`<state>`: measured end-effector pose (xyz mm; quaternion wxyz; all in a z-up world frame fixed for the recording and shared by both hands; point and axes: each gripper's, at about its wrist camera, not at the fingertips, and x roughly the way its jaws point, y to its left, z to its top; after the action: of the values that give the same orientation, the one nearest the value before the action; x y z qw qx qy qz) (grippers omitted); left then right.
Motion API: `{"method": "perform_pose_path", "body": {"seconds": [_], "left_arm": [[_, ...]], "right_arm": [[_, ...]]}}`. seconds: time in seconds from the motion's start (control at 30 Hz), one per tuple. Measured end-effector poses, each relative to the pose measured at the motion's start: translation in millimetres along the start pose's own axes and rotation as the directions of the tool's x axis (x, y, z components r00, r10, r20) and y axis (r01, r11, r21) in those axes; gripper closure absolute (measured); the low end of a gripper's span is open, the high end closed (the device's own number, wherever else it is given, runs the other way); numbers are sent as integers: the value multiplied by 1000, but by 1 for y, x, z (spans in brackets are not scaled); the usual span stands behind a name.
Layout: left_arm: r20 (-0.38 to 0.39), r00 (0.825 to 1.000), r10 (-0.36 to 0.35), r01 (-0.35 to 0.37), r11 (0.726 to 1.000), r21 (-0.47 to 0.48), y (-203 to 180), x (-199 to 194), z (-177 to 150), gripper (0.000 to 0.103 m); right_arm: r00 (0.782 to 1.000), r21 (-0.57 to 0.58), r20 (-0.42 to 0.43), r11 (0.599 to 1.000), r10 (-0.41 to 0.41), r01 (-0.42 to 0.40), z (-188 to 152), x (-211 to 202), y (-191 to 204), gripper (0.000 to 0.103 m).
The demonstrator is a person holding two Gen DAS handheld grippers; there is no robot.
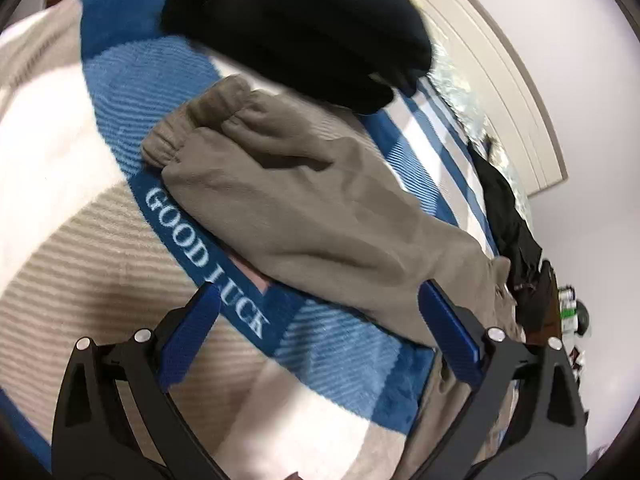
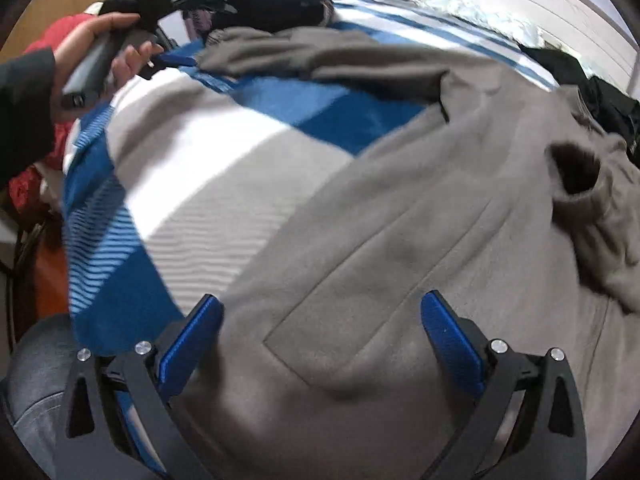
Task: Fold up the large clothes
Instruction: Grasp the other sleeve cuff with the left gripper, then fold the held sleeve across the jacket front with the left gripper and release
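A large grey-brown sweatshirt [image 2: 400, 248] lies spread on a blue, white and beige striped blanket [image 2: 208, 168]. In the left wrist view one long sleeve [image 1: 304, 208] with an elastic cuff [image 1: 188, 136] stretches across the blanket. My left gripper [image 1: 320, 328] hovers open above the sleeve's near part, holding nothing. In the right wrist view my right gripper [image 2: 320, 336] stands open over the garment's body, above a stitched pocket outline [image 2: 360, 292]. The hood [image 2: 600, 216] lies crumpled at the right. A hand [image 2: 100, 44] holds the left gripper [image 2: 212, 0] at top left.
A dark navy garment [image 1: 304, 28] is piled at the far end of the bed. Black clothing [image 1: 508, 212] lies by the white headboard [image 1: 500, 80]. The blanket [image 1: 208, 256] carries the words GOOD LUCK. Red fabric [image 2: 36, 184] sits off the bed's left edge.
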<state>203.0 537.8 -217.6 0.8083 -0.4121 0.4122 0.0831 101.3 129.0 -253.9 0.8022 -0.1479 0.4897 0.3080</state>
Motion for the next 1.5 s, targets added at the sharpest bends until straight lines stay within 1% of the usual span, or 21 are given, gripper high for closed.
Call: {"method": "perform_pose_path", "body": {"seconds": [0.1, 0.23, 0.4, 0.47, 0.53, 0.6, 0.7, 0.73, 0.77, 0.8, 0.83, 0.87, 0.97, 1.03, 1.13, 1.23, 1.3, 1.33, 1.4, 1.47, 1.5], "left_arm": [[14, 999, -31, 32, 998, -52, 11, 10, 3, 6], [28, 996, -83, 86, 986, -141, 28, 26, 14, 6], [52, 996, -73, 83, 975, -205, 40, 44, 27, 6], [48, 997, -63, 72, 971, -228, 44, 52, 31, 6], [52, 998, -47, 58, 971, -231, 44, 57, 35, 6], [69, 997, -45, 60, 968, -242, 42, 61, 40, 6], [89, 995, -46, 65, 973, -220, 32, 65, 43, 7], [92, 995, -49, 67, 976, -207, 29, 65, 44, 13], [96, 994, -46, 64, 979, -194, 28, 65, 44, 40], [89, 996, -29, 45, 982, -185, 27, 66, 44, 62], [81, 997, -17, 32, 982, -189, 29, 66, 45, 97], [75, 997, -27, 41, 982, -186, 29, 66, 45, 97], [66, 996, -55, 64, 989, -136, 24, 62, 45, 97], [95, 994, -55, 64, 993, -98, 17, 50, 47, 97], [139, 989, -47, 53, 998, -38, -3, 28, 50, 97], [164, 984, -61, 54, 997, 50, -41, 5, 53, 97], [169, 983, -74, 51, 989, 141, -74, -8, 51, 97], [168, 981, -92, 60, 981, 186, -94, -17, 49, 97], [165, 980, -115, 70, 964, 255, -129, -28, 43, 97], [157, 979, -129, 69, 938, 341, -171, -38, 34, 97], [147, 979, -140, 73, 919, 388, -196, -42, 29, 97]], "right_arm": [[1000, -9, 14, 1000, -10, 10, -5, 1, 1, 4], [1000, -12, 20, 1000, -3, 3, -8, 1, 2, 4], [999, -6, 40, 1000, 9, -9, -8, -1, 1, 4], [999, -1, 51, 1000, 17, -17, -10, -2, -1, 4], [998, -4, 55, 1000, 20, -20, -11, -2, -2, 4], [998, 1, 55, 1000, 25, -25, -10, -3, -2, 4], [998, -2, 58, 1000, 23, -23, -10, -3, -1, 4], [998, -3, 58, 1000, 21, -21, -11, -4, -1, 4], [998, -2, 58, 1000, 20, -20, -10, -3, -1, 4], [998, -1, 57, 1000, 20, -20, -10, -4, -1, 4], [998, 0, 56, 1000, 19, -19, -10, -4, -1, 4], [998, 1, 56, 1000, 20, -20, -10, -4, -1, 4], [998, 5, 54, 1000, 26, -27, -11, -5, -2, 4], [998, 12, 54, 999, 37, -38, -12, -9, -4, 4], [996, 42, 69, 997, 63, -66, -12, -20, -10, 4], [991, 70, 112, 995, 69, -77, -15, -39, -18, 4], [987, 96, 154, 994, 38, -53, -18, -54, -24, 4], [983, 127, 181, 991, 22, -45, -22, -63, -30, 4], [979, 168, 202, 984, 21, -56, -29, -73, -38, 4], [979, 175, 205, 983, 11, -48, -34, -77, -42, 4], [978, 172, 207, 985, -8, -28, -38, -80, -43, 4]]}}
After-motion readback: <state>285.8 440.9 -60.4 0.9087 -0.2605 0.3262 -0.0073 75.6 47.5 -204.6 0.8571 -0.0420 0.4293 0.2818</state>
